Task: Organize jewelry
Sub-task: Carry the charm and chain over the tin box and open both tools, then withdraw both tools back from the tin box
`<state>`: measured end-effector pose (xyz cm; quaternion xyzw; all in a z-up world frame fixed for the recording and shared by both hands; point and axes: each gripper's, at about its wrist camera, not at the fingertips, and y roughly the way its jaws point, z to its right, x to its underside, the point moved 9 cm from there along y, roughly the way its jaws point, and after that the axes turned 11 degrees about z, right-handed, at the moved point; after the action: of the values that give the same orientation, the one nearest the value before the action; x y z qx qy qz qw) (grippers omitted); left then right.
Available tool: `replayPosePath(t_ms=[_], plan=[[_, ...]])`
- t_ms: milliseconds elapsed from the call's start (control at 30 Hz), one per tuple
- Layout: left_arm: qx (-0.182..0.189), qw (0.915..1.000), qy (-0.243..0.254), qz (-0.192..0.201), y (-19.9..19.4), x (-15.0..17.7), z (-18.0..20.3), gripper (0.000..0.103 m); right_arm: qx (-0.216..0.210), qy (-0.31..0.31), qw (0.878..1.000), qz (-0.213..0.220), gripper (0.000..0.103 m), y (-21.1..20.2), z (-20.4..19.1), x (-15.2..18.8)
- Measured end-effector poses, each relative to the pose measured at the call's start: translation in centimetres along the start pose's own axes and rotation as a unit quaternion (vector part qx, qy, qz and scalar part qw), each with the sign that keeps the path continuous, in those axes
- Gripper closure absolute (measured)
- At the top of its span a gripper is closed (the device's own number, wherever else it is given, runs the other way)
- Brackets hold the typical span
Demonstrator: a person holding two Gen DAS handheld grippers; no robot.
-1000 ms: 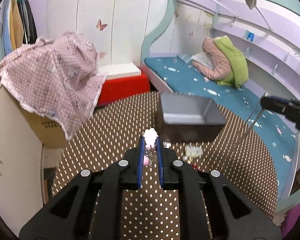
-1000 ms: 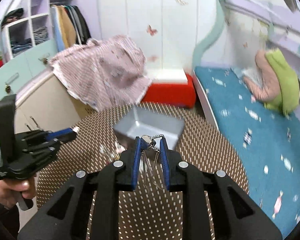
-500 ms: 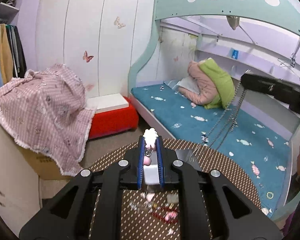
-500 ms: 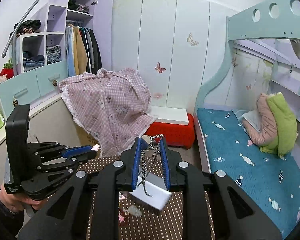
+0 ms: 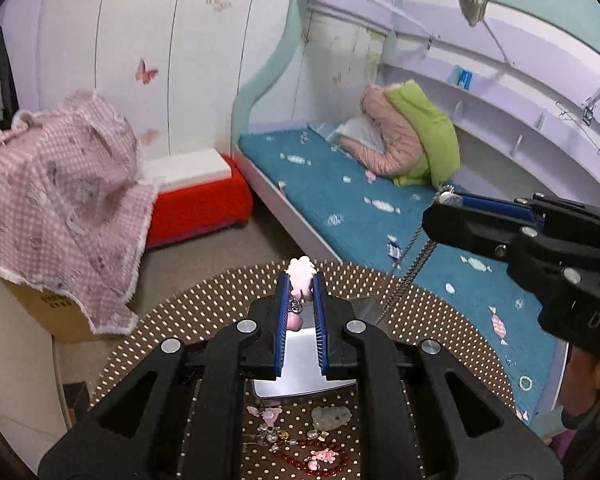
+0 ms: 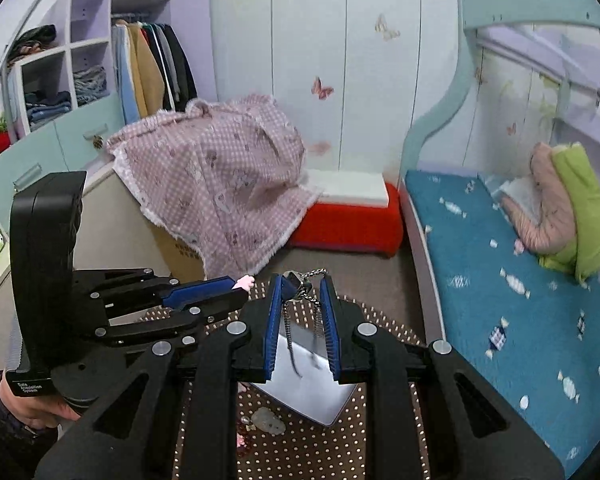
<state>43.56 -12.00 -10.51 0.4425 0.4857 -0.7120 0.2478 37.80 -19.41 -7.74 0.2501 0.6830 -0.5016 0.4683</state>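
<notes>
The left tool is clenched on a pink flower charm, held above the gray box on the polka-dot desk. The right tool grips a silver chain necklace, whose strands hang down over the same box. Loose jewelry, including a red bead bracelet and pearl pieces, lies on the desk just beside the box.
</notes>
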Motion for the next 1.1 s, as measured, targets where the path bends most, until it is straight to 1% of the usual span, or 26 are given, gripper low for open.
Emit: replayPosePath(t_ms=[100, 133, 167, 200, 233, 267, 300, 367, 433, 467, 500, 533, 700, 933, 1100], plan=[[0.000, 0.9996, -0.007, -0.028, 2.0, 1.6, -0.5, 0.091, 0.001, 0.008, 1.000, -0.025, 0.085, 1.5, 0.5, 1.6], [-0.003, 0.9994, -0.009, -0.033, 2.5, 2.0, -0.8, 0.090, 0.001, 0.012, 0.999, -0.032, 0.083, 1.9, 0.6, 2.1], [-0.005, 0.9992, -0.010, -0.039, 2.9, 2.4, -1.0, 0.083, 0.002, 0.015, 0.999, -0.037, 0.082, 2.2, 0.9, 2.6], [-0.008, 0.9989, -0.013, -0.044, 3.1, 2.8, -1.2, 0.073, 0.005, 0.019, 0.999, -0.041, 0.081, 2.4, 1.1, 2.9], [-0.016, 0.9988, -0.016, -0.044, 3.2, 3.1, -1.6, 0.039, 0.007, 0.022, 0.999, -0.042, 0.080, 2.5, 1.3, 3.2], [-0.026, 0.9989, -0.017, -0.036, 3.0, 3.1, -2.0, 0.015, 0.008, 0.026, 0.999, -0.043, 0.075, 2.5, 1.5, 3.5], [-0.035, 0.9989, -0.015, -0.025, 2.7, 2.9, -2.3, 0.013, 0.010, 0.029, 0.999, -0.043, 0.071, 2.5, 1.6, 3.7], [-0.044, 0.9987, -0.011, -0.023, 2.4, 3.0, -2.7, 0.013, 0.017, 0.034, 0.999, -0.037, 0.042, 2.2, 2.1, 3.9], [-0.054, 0.9982, -0.017, -0.019, 1.9, 3.1, -3.3, 0.011, 0.023, 0.040, 0.998, -0.030, 0.032, 1.7, 2.4, 4.0], [-0.058, 0.9979, -0.022, -0.016, 1.4, 3.1, -3.5, 0.010, 0.025, 0.045, 0.998, -0.026, 0.022, 1.4, 2.6, 4.1], [-0.063, 0.9975, -0.028, -0.011, 0.9, 3.1, -3.8, 0.009, 0.028, 0.048, 0.998, -0.023, 0.017, 1.3, 2.9, 4.1], [-0.069, 0.9971, -0.030, -0.006, 0.4, 3.0, -4.2, 0.007, 0.031, 0.055, 0.998, -0.017, 0.007, 1.1, 3.1, 4.2], [-0.120, 0.9919, -0.034, 0.024, -3.1, 2.5, -5.4, 0.005, 0.052, 0.096, 0.994, -0.001, 0.007, -0.4, 4.4, 4.7], [-0.156, 0.9847, -0.025, 0.073, -8.6, 1.6, -5.7, 0.005, 0.061, 0.106, 0.992, 0.041, 0.007, -3.8, 3.7, 4.0], [-0.170, 0.9804, -0.015, 0.099, -12.0, 1.2, -4.9, 0.005, 0.064, 0.101, 0.991, 0.065, 0.007, -6.2, 2.5, 3.4]])
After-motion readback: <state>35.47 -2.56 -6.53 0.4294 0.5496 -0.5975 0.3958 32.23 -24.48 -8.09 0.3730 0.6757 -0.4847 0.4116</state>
